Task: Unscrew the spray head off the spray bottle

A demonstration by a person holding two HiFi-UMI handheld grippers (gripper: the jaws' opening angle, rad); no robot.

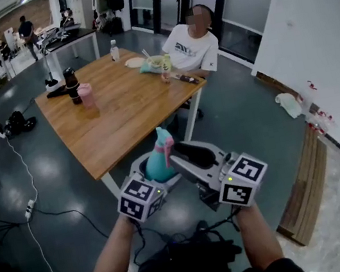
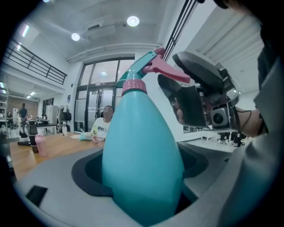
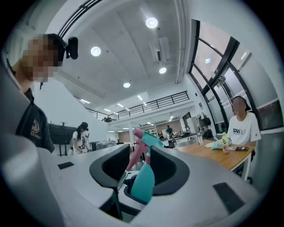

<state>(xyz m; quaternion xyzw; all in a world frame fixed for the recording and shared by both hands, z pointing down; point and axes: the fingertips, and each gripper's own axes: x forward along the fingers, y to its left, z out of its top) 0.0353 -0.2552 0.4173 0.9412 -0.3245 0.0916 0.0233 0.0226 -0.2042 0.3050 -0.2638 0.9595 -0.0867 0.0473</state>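
Spray bottle [image 2: 142,164] gripped round the body by left gripper [image 2: 142,195]; had right gripper [image 3: 142,169] open just beside the bottle's spray head [image 2: 146,71], grabbing nothing

The left hand-held gripper [image 1: 154,168] and right hand-held gripper [image 1: 183,154] are grey with dark pads [image 3: 111,166], each with a white cube [image 1: 141,198] of black squares. The person's shirt [image 3: 31,126] is dark with short sleeves

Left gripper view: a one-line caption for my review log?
Left hand-held gripper clamps the teal bottle by its body; the right hand-held gripper sits at the pink-and-teal spray head.
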